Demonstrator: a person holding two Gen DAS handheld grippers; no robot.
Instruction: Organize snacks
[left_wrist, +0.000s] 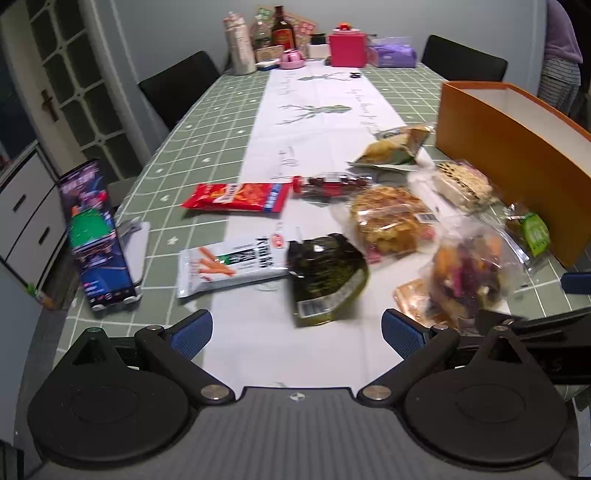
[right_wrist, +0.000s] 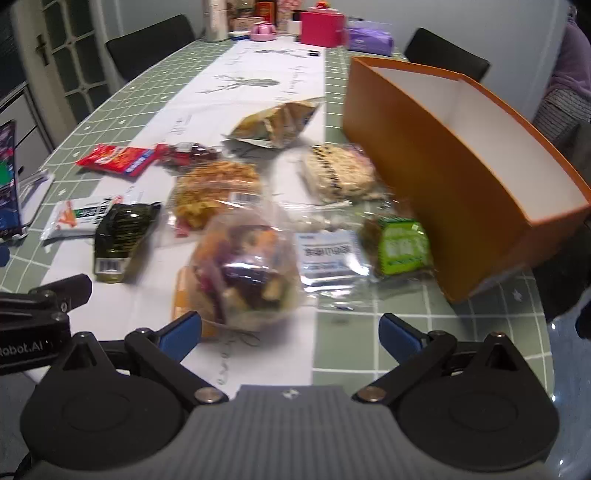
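Table (right_wrist: 406, 339): snack packets (right_wrist: 218, 192) spread across the near half. Box (right_wrist: 443, 173) stands at right, just beside them, open top. Bottles and containers (left_wrist: 280, 33) at far end. Chairs (left_wrist: 177, 85) along both sides.

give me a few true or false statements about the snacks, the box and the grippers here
1. The orange box is empty. True.
2. The left gripper is shut on the dark green packet. False: its jaws stand wide open and hold nothing; the packet lies on the table.
3. The red snack packet lies flat on the table. True.
4. The right gripper is open. True.
5. The clear bag of mixed colourful snacks sits inside the box. False: it lies on the table, outside the box.
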